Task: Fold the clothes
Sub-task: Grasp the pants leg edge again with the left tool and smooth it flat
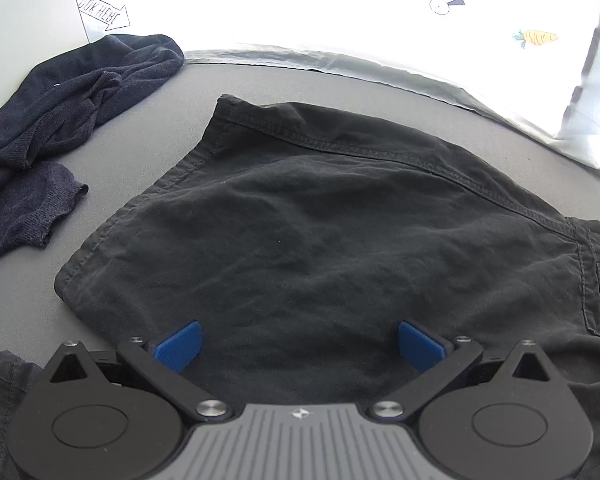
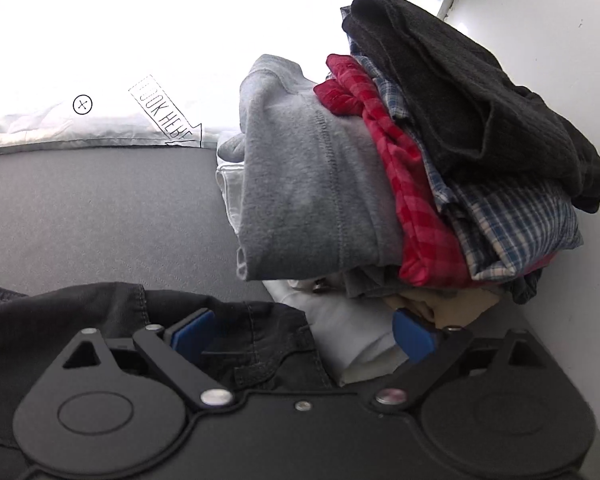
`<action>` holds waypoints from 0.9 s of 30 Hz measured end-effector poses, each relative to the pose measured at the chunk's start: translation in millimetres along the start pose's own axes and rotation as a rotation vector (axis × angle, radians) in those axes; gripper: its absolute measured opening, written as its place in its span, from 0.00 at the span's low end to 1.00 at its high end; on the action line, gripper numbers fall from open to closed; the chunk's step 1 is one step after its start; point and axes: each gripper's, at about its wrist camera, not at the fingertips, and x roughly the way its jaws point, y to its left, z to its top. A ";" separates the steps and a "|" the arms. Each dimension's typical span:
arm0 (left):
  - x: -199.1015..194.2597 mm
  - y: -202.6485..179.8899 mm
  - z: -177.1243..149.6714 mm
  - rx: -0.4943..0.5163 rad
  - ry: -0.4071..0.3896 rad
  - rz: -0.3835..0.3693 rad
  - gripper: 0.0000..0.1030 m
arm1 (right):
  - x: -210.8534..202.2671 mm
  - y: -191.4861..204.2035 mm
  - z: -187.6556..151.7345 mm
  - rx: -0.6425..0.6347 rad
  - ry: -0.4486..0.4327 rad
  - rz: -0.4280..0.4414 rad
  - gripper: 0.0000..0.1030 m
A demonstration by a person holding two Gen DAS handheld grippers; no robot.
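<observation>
A: While the black shorts (image 1: 308, 240) lie spread on the grey bed surface (image 1: 140, 128), which gripper sits better for the next fold?

B: I judge the left gripper (image 1: 300, 346). It hangs right over the middle of the cloth, both blue pads wide apart with nothing between them but the fabric underneath, not pinched.

A: And the garment's long axis?

B: In the left wrist view the stitched hem (image 1: 380, 156) runs from upper left down to the right, so the length goes across the jaws, and the pocketed end trails off to the right.

A: The right gripper (image 2: 304, 334)?

B: Also spread wide and holding nothing. It sits at the pocket corner of the shorts (image 2: 236, 336), with one pad over the black cloth and the other over a white garment (image 2: 352, 332). Just beyond it rises the stack of folded clothes (image 2: 420, 168), grey sweatshirt in front.

A: So each hand has an end?

B: Roughly. The navy knit top (image 1: 80, 88) lies apart, at the upper left.
</observation>
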 end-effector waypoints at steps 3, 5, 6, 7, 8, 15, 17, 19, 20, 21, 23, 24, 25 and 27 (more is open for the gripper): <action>1.8 15.3 16.4 -0.004 -0.034 0.002 1.00 | -40.7 19.8 -13.2 0.058 -0.003 0.086 0.99; 7.9 25.8 31.3 0.003 -0.051 -0.001 1.00 | -60.8 40.3 -26.3 0.122 0.017 0.155 1.00; 13.0 31.2 41.0 0.004 -0.055 -0.008 1.00 | -67.4 51.3 -32.4 0.145 0.030 0.197 1.00; 18.2 36.7 50.7 0.005 -0.059 -0.015 1.00 | -73.3 65.6 -39.1 0.154 0.049 0.227 1.00; 23.3 41.5 59.6 0.003 -0.060 -0.020 1.00 | -77.1 81.5 -44.8 0.161 0.073 0.246 1.00; 67.5 59.9 128.0 0.020 -0.093 -0.125 0.93 | -109.6 160.4 -70.4 0.104 0.106 0.179 1.00; 86.9 59.3 144.0 0.048 -0.066 -0.141 0.83 | -112.5 160.5 -65.1 0.113 0.126 0.157 1.00; 107.1 58.6 154.4 0.063 -0.009 -0.160 0.61 | -115.0 159.5 -61.1 0.111 0.149 0.154 1.00; 112.1 58.6 156.0 0.065 0.003 -0.174 0.55 | -117.2 159.6 -59.7 0.105 0.159 0.152 1.00; 114.6 58.4 156.5 0.067 -0.001 -0.187 0.44 | -119.0 159.7 -59.0 0.104 0.168 0.151 1.00; 116.4 57.3 155.9 0.069 -0.020 -0.212 0.21 | -121.4 159.4 -57.7 0.107 0.186 0.151 1.00; 116.1 55.8 156.7 0.072 -0.036 -0.206 0.21 | -121.4 158.6 -57.1 0.110 0.193 0.151 1.00; 115.0 53.7 158.3 0.076 -0.058 -0.186 0.21 | -120.4 158.6 -56.6 0.107 0.199 0.152 1.00; 113.4 49.9 163.4 0.083 -0.099 -0.150 0.21 | -119.5 159.1 -54.3 0.085 0.209 0.154 1.00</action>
